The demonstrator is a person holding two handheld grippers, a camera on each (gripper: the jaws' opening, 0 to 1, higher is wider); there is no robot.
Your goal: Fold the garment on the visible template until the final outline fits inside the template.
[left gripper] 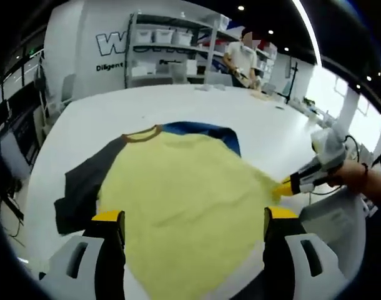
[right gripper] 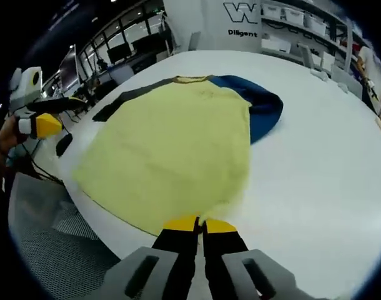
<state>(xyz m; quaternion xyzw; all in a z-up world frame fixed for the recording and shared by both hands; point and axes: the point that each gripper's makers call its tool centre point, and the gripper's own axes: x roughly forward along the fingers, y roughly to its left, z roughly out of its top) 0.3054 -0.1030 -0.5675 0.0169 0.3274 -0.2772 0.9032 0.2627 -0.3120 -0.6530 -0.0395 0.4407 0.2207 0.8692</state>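
Your right gripper [right gripper: 200, 225] is clamped on the hem corner of the yellow raglan T-shirt [right gripper: 172, 144]. Your left gripper [left gripper: 193, 215] hangs wide apart, empty, above its yellow body [left gripper: 184, 194]. The shirt lies flat on the white desk [right gripper: 315, 156], dark sleeve [left gripper: 84, 181] spread out.

Left gripper view: low over the near edge of the white worktop [left gripper: 178, 103], facing across the yellow shirt [left gripper: 184, 194] toward shelving [left gripper: 172, 50] at upper centre; close range. The right gripper [left gripper: 284, 186] enters at right centre.

Right gripper view: from the hem corner at lower centre, facing along the same shirt [right gripper: 172, 144]; left gripper [right gripper: 50, 125] at left edge.

Shared: shirt, worktop, shelving.
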